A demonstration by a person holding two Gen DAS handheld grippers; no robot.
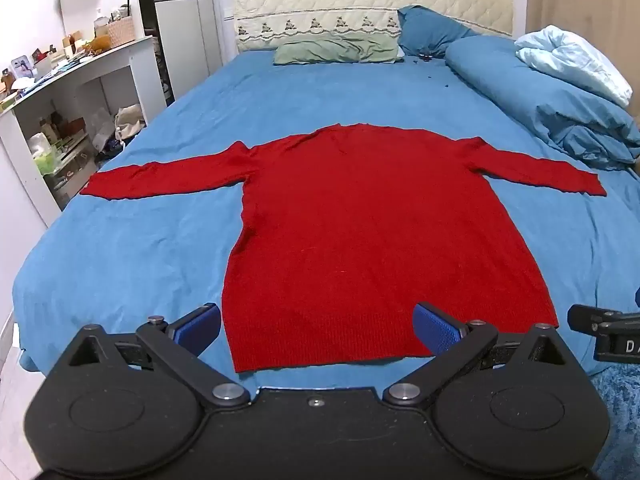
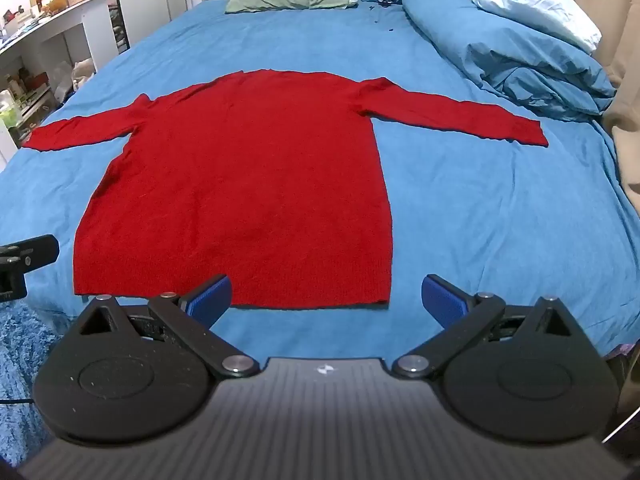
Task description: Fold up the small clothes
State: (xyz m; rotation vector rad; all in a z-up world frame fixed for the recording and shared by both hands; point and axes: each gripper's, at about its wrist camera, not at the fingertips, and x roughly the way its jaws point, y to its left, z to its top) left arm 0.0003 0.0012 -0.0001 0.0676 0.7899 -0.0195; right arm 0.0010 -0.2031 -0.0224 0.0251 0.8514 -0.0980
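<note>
Red sweater (image 1: 360, 220) flat on blue bed (image 1: 160, 240), left hand-held gripper (image 1: 318, 330) wide open above hem

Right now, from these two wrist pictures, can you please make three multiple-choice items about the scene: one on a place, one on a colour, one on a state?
1. Where does the red knitted sweater lie?
A. on the blue bed sheet
B. on the white desk
C. on the floor

2. What colour is the flat pillow by the headboard?
A. yellow
B. pale green
C. black

3. How are the sweater's sleeves?
A. folded over the body
B. rolled up
C. spread out to both sides

Answers: 1 A, blue sheet surrounds it on all sides; 2 B, it looks pale green in both views; 3 C, each sleeve stretches flat sideways.
</note>
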